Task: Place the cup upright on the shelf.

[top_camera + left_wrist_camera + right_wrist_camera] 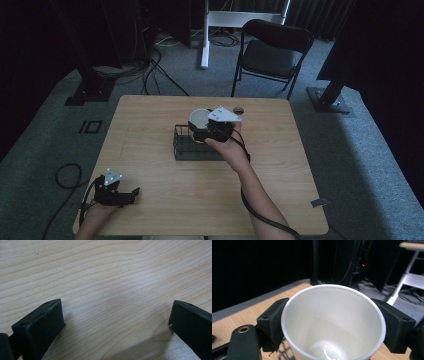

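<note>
White paper cup (333, 322) upright, mouth up — pinched by right gripper (334, 325) — left gripper (116, 322) spread.

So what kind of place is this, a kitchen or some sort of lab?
Probably a lab or recording studio, not a kitchen: a lone wooden table on grey carpet, loose cables running to black stands, dark curtains behind, and a folding chair.

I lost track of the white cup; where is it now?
In the high view the white cup sits mid-table, clamped between the right gripper jaws at the far edge of the black wire basket.
</note>
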`<state>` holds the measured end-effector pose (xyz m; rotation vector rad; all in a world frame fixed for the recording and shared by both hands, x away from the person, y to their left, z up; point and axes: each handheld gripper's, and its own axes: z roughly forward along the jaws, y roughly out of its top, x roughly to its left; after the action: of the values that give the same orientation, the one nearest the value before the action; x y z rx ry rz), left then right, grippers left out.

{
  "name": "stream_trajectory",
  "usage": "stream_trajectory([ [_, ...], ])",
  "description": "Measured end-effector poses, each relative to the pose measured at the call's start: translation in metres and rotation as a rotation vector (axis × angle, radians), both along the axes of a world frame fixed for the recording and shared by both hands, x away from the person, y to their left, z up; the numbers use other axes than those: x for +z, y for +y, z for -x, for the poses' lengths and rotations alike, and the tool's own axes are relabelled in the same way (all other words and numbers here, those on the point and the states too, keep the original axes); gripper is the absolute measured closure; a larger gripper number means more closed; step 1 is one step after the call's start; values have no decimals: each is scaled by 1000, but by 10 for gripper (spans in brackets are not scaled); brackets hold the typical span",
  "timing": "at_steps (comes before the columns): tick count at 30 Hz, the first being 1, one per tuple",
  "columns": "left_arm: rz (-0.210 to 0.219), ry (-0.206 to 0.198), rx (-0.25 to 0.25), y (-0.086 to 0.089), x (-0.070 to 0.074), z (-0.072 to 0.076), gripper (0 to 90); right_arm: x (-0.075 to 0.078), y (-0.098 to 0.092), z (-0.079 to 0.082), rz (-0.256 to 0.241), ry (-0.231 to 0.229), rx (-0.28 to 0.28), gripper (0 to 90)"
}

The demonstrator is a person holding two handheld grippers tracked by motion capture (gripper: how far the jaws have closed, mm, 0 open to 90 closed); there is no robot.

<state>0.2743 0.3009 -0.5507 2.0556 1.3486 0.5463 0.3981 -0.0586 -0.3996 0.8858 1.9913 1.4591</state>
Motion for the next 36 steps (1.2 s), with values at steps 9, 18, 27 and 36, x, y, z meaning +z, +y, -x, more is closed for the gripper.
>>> stream_trajectory([
  [9, -1, 1, -1, 0, 0, 0, 1, -25, -10, -13, 23, 44, -58, 191],
  [18, -1, 1, -1, 0, 0, 0, 1, -44, -7, -20, 39, 76, -73, 191],
  [27, -1, 1, -1, 0, 0, 0, 1, -52, -6, -23, 46, 90, -75, 191],
  [36, -1, 1, -1, 0, 0, 0, 1, -60, -6, -25, 64, 95, -78, 190],
])
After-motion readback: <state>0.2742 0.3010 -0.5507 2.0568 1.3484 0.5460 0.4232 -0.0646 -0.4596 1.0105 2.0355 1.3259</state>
